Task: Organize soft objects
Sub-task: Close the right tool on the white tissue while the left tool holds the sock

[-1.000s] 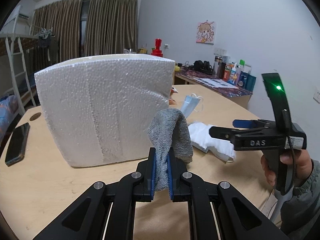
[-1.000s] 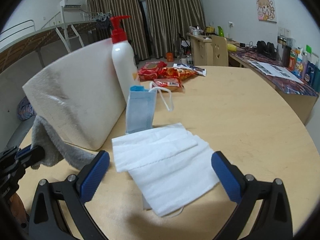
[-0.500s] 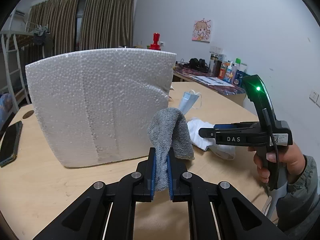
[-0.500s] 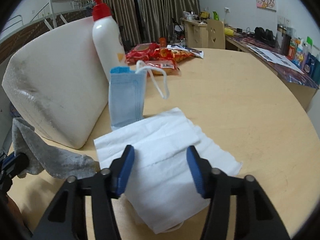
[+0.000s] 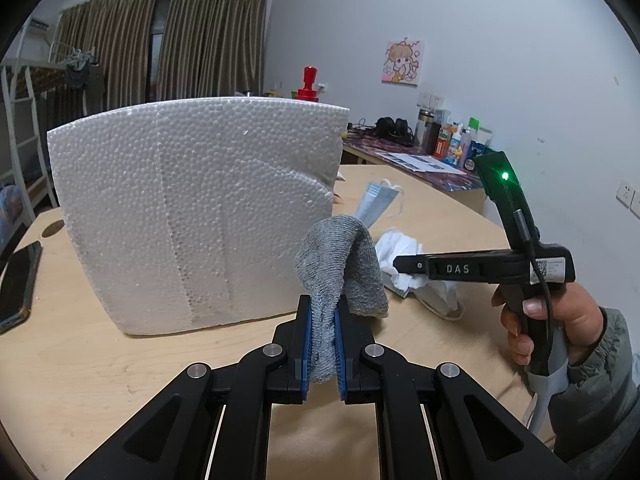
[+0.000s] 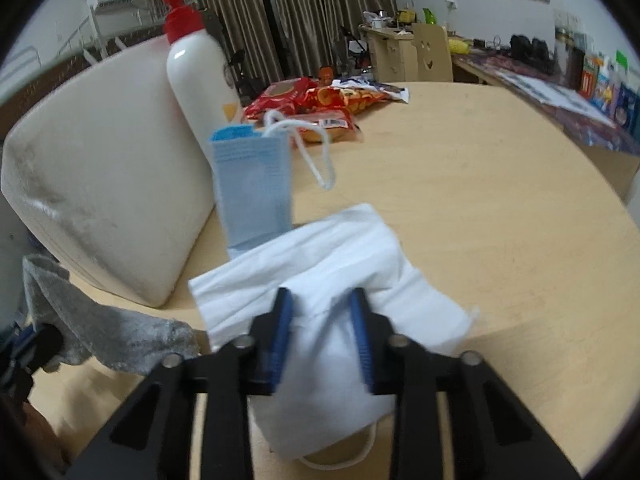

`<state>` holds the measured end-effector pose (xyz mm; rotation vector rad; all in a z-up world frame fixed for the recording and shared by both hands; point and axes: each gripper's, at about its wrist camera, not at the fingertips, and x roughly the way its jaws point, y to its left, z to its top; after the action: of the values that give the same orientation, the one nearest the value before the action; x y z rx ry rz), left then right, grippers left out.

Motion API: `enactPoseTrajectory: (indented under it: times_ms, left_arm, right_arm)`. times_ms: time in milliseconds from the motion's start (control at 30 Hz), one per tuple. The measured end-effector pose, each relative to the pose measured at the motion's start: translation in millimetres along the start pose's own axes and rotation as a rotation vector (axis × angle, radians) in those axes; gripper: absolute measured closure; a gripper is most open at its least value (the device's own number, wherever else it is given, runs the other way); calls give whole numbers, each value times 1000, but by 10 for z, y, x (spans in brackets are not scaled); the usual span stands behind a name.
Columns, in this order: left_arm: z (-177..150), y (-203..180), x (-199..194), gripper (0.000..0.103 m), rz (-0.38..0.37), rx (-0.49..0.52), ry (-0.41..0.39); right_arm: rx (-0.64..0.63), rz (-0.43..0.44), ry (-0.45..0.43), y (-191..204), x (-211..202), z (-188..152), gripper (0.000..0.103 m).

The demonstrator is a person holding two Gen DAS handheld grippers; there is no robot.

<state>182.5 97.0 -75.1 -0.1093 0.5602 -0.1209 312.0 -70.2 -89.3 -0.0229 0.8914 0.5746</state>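
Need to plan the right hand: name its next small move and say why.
Probably lift the right gripper slightly. Its jaws have just been closing and now bunch the white mask between them, with part still on the table. The left gripper already holds the grey cloth.

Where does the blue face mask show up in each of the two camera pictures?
Left wrist view: the blue face mask lies on the table right of centre, just past the foam block's right edge.
Right wrist view: the mask is left of centre, leaning at the pump bottle.
Shared landmark: the foam block.
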Motion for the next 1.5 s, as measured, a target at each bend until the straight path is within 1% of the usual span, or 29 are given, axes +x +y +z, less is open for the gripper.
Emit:
enactPoseTrajectory:
  times_ms: [100,200,267,367,433,500,567,667,700,733,800,833,900,1000,1200,1267,1333,1367,1433,1467,1500]
  left_arm:
    - [19,-9,-11,93,0,6,4]
    - [37,-28,-48,93,4,16,-2]
    - [46,-32,-76,93,4,17,-8]
    - [60,-41,-117,93,11,21,-14]
    - [67,-44,-145,93,10,19,-18]
    - [67,-47,-176,93,15,17,-24]
    - [65,-53,-213,93,20,17,-26]
    - [65,-72,-260,93,32,25,-32]
    - [67,-75,-272,93,34,26,-34]
    - [69,-76,-283,93,37,26,-36]
    - [63,-79,-296,93,37,25,-36]
    - [60,-80,-301,93,38,27,-37]
    - [54,-80,-308,93,43,28,-37]
    - [54,-73,-317,93,46,24,-38]
    - [58,-40,-334,93,47,20,-44]
    - [58,-31,-339,93,42,15,-46]
    - [50,-29,-342,93,38,13,-46]
    - [42,-29,-339,93,37,15,-44]
    - [36,-33,-329,93,35,10,-44]
    - [33,-30,-326,93,33,7,-43]
    - [26,-30,-327,93,32,5,-42]
  right_arm:
    - [26,38,-9,-41,-25,-4,83]
    - [8,17,-60,-9,-158,-18,83]
    - [15,35,-77,-17,-243,-35,83]
    - [9,32,-107,-27,-361,-41,84]
    - [11,36,-126,-38,-411,-42,91]
    - [11,45,-133,-42,-435,-39,95]
    - [7,50,-125,-40,-421,-42,95]
    - [36,9,-98,-86,-361,9,95]
    - [26,-16,-100,-83,-342,44,93]
    - [27,-29,-105,-94,-342,60,90]
    - [15,-59,-93,-100,-305,108,61]
    - [10,-62,-88,-93,-284,129,56]
    - [7,-56,-74,-74,-234,158,54]
    - [-14,-102,-32,-20,-132,176,54]
    - [-22,-117,42,-6,44,126,54]
    - [-3,-114,39,-34,70,124,54]
    - [-10,-118,32,-30,73,123,54]
    - [-7,-114,28,-32,73,123,55]
    - [18,-92,14,-83,62,114,70]
    - [26,-97,9,-105,66,115,86]
    - [35,-92,3,-131,67,112,91]
